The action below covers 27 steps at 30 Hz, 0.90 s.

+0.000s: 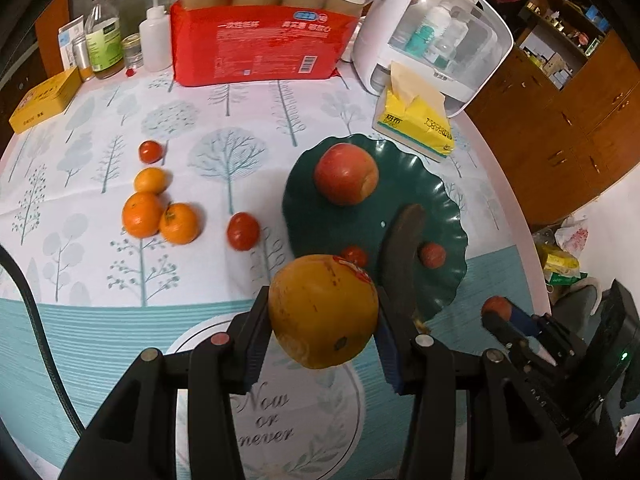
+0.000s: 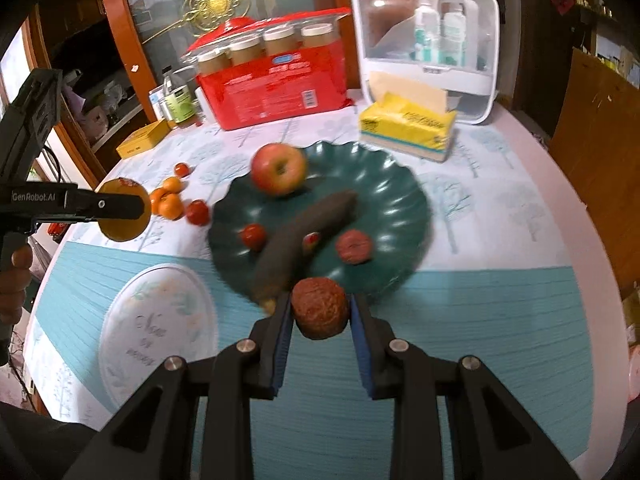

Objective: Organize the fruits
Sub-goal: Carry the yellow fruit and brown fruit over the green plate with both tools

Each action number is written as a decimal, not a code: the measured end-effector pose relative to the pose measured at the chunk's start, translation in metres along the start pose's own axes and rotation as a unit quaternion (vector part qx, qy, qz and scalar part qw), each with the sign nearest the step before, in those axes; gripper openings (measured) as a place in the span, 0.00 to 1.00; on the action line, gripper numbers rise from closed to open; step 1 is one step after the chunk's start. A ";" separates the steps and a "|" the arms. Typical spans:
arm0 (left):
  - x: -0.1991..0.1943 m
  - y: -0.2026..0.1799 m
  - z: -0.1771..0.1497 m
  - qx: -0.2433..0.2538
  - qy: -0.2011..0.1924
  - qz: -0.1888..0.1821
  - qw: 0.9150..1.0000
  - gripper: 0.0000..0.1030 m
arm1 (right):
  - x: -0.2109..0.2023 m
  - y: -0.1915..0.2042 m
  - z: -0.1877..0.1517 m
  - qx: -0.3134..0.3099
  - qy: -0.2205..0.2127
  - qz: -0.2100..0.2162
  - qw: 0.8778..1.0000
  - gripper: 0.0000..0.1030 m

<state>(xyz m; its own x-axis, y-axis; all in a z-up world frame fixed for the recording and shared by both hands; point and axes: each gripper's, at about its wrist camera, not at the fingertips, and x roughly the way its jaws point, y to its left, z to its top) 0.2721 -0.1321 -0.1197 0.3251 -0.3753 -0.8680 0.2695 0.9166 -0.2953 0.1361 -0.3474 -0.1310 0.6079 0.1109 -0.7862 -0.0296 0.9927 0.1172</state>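
Fruits are split between the green scalloped plate (image 2: 400, 184) and the tree-print tablecloth (image 1: 240, 128). On the plate lie a red apple (image 2: 279, 168) at the far side, a darkened banana (image 2: 308, 232) running diagonally from the plate's middle to its near rim, a small tomato (image 2: 253, 236) left of the banana and a dark red round fruit (image 2: 354, 246) right of it. Left of the plate, on the cloth, sit three mandarins (image 1: 160, 212) in a cluster, a tomato (image 1: 243, 231) between them and the plate, and another small tomato (image 1: 151, 151) beyond the mandarins.

Each gripper carries one fruit. The left gripper (image 1: 322, 320) has its jaws set moderately wide and pressed on a large yellow-orange citrus fruit (image 1: 323, 312), held above the cloth just short of the plate's near-left rim. The right gripper (image 2: 320, 312) has its jaws drawn narrow on a small rough brown-red fruit (image 2: 319, 307), held just short of the plate's near rim, with the banana's near tip just to its left.

Both loads point toward the plate, which lies straight ahead of each pair of jaws. The right gripper looks the nearer to the rim. Free room on the plate seems to lie on its right and far-right, clear of the banana's long axis.
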 end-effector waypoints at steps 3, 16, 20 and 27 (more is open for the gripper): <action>0.007 -0.009 0.009 -0.002 -0.002 0.006 1.000 0.45 | 0.001 -0.018 0.008 -0.001 -0.005 -0.002 1.000 0.28; 0.048 -0.025 0.045 -0.005 -0.008 0.013 1.000 0.45 | 0.032 -0.058 0.046 0.022 -0.018 0.021 0.999 0.28; 0.068 -0.020 0.051 -0.016 0.007 0.014 1.000 0.45 | 0.052 -0.064 0.047 0.038 0.006 0.040 0.998 0.28; 0.095 -0.013 0.053 -0.022 0.024 0.014 0.999 0.45 | 0.077 -0.062 0.042 0.050 0.028 0.055 0.997 0.28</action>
<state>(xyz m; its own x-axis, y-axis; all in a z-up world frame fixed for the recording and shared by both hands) 0.3481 -0.1868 -0.1774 0.2870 -0.3437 -0.8942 0.2211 0.9320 -0.2872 0.2184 -0.4027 -0.1733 0.5601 0.2250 -0.7973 -0.0128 0.9646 0.2633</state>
